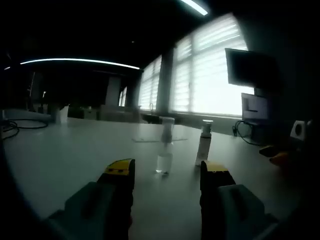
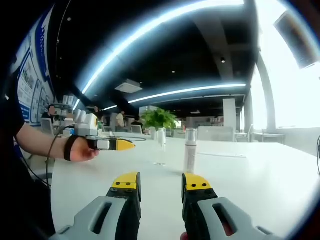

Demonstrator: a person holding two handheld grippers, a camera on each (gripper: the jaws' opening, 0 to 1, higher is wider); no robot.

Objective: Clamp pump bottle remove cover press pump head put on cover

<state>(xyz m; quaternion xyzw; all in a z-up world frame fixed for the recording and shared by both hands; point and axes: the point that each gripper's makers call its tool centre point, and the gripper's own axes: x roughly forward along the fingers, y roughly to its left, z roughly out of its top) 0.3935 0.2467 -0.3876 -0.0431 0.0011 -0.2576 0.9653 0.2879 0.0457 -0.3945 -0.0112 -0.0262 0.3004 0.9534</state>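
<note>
While both my tools hover low over the white table (image 1: 60, 155), neither is holding anything. At the bottom of the left gripper view my left tool (image 1: 167, 175) stands with its yellow-tipped jaws wide apart and only bare table between them. At the bottom of the right gripper view my right tool (image 2: 160, 182) has its jaws apart too, a little narrower, with nothing in the gap.

Beyond the left tool, near the centre of that frame, a small clear bottle (image 1: 164, 150) stands upright, and just right of it a taller white pump bottle (image 1: 204, 142) with its cover on, also upright; the two stand near each other without touching. In the right gripper view the pump bottle (image 2: 190, 150) rises just above my right jaw, the clear bottle (image 2: 161, 142) farther back to its left.

At mid-left of that frame my left hand (image 2: 82, 150) holds the other tool (image 2: 117, 145) level above the table, well apart from both bottles. Farther back a green plant (image 2: 159, 119) sits by the table's far edge.
</note>
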